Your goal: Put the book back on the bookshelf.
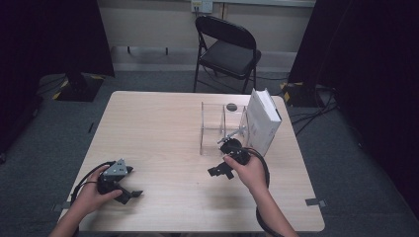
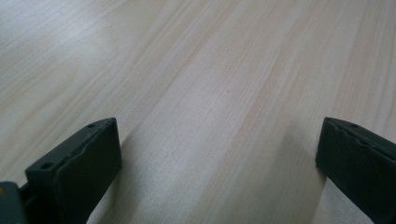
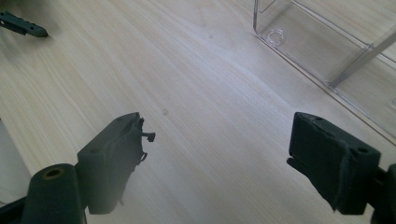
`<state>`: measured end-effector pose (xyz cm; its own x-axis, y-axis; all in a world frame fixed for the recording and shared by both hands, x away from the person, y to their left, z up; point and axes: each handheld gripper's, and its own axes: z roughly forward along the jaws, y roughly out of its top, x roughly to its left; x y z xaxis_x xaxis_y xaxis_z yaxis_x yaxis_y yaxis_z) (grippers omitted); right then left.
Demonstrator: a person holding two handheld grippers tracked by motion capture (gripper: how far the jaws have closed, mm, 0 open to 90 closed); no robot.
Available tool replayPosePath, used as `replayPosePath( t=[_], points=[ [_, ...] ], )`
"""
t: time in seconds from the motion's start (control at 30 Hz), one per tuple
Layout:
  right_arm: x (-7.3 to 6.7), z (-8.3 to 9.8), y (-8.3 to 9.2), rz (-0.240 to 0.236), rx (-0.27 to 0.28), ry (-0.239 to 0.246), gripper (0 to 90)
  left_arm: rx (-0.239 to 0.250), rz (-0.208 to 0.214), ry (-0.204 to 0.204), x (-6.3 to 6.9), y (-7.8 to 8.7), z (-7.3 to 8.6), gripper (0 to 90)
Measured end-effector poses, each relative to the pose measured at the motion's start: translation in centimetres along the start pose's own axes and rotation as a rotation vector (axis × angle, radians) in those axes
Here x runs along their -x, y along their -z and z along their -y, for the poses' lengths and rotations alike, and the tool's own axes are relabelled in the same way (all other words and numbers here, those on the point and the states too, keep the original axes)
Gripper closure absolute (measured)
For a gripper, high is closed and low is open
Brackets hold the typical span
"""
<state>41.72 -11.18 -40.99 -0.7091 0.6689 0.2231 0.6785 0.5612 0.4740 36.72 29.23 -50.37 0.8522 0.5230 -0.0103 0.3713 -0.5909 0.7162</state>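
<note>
My right tool (image 1: 221,170) hangs low over the pale wooden surface (image 1: 158,128), its jaws spread wide with nothing between them, just beside the near corner of the clear acrylic open-sided holder (image 1: 221,123). The white upright book (image 1: 262,121) leans against the far side of that holder, near the right edge of the surface. In the right gripper view I see the holder's transparent wall (image 3: 322,51) ahead and to the right of my jaws, so I am aimed past it, not at it.

My left tool (image 1: 124,190) rests near the front left corner, also spread wide and empty; in its own view there is bare wood (image 2: 210,93) between the jaws.

As I judge it, the work is on the holder or the book, and the good way is to turn my right wrist until the jaws face the target squarely, then come in level. The acrylic is slick and likely light, so I should close on an edge gently and keep the left tool ready to steady it, lest the book topple.
</note>
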Motion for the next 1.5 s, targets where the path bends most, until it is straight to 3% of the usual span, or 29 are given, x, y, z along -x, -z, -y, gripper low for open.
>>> replayPosePath(
  t=[0.57, 0.97, 1.5],
  points=[
    [-1.0, 0.1, -1.6, -0.02, 0.017, 0.028, 16.6, 0.0, 0.0, 0.0, 0.0, 0.0, 0.0, 0.0],
    [-1.6, 0.3, -3.8, -0.056, 0.033, 0.044, 16.7, 0.0, -0.001, 0.0, 0.0, 0.0, 0.0, 0.0],
    [-2.5, 0.8, -6.3, -0.073, 0.011, 0.072, 17.0, 0.0, -0.001, 0.0, 0.0, 0.0, 0.0, 0.0]
  ],
)
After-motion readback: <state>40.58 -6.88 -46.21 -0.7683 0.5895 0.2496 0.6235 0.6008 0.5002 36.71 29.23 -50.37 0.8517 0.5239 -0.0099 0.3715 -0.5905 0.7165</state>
